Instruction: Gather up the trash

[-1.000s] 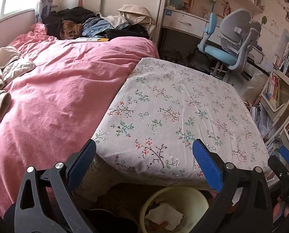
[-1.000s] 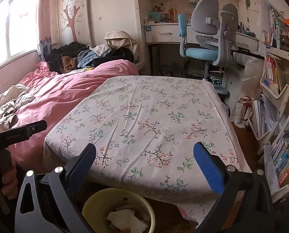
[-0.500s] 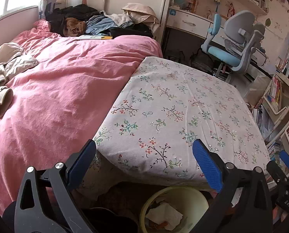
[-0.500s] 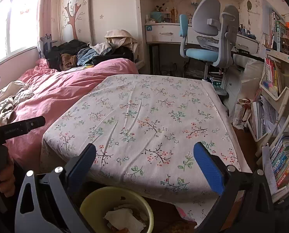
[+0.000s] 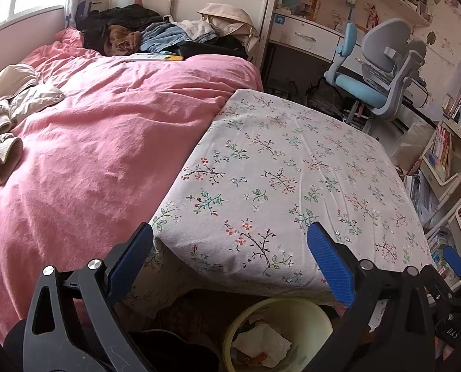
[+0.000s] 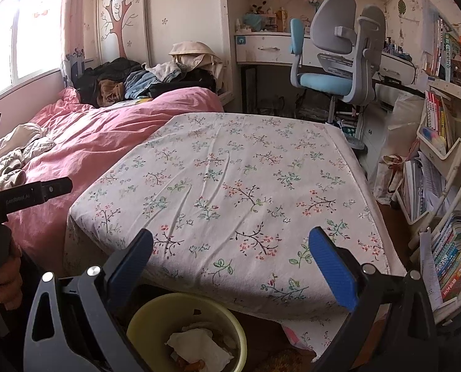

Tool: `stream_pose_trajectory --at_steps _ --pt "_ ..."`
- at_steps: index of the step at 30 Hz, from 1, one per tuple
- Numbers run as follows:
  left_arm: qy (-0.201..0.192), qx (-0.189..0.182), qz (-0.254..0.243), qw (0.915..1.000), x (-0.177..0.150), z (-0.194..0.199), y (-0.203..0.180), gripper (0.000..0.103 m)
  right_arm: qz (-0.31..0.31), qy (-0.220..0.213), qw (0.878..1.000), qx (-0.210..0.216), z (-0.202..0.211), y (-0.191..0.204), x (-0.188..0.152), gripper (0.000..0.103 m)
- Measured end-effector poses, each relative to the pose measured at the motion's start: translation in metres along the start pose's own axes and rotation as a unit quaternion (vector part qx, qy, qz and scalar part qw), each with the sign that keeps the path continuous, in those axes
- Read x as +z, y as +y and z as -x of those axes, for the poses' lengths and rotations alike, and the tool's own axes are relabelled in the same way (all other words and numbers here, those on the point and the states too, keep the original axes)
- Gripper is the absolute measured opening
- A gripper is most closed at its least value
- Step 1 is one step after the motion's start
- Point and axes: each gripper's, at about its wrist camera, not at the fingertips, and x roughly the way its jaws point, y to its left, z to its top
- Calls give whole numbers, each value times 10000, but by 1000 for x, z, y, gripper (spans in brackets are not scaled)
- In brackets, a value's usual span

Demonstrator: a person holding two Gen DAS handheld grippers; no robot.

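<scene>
Black left gripper [image 6: 25,197] body reads "GenRobot.AI".

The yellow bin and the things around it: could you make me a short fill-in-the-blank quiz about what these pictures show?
1. The crumpled white tissue lies inside the ____ bin.
2. The cloth on the table has a ____ print.
3. The quilt on the bed is ____.
4. Both the left tool and the right tool are ____ and hold nothing.

Missing words: yellow; floral; pink; open
</scene>
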Motion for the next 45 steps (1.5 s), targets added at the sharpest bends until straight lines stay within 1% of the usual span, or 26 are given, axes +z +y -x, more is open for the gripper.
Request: stream_pose_trajectory --at_steps 31,39,45 --pt "-32 63 40 10000 0 2 4 96 -8 -8 10000 -1 0 -1 -1 97" --pt "-11 156 118 9998 0 3 6 96 -5 -5 10000 -3 -1 -1 -1 97" --pt "-53 209 48 9998 0 3 3 96 -4 1 10000 -3 -1 -1 -1 97"
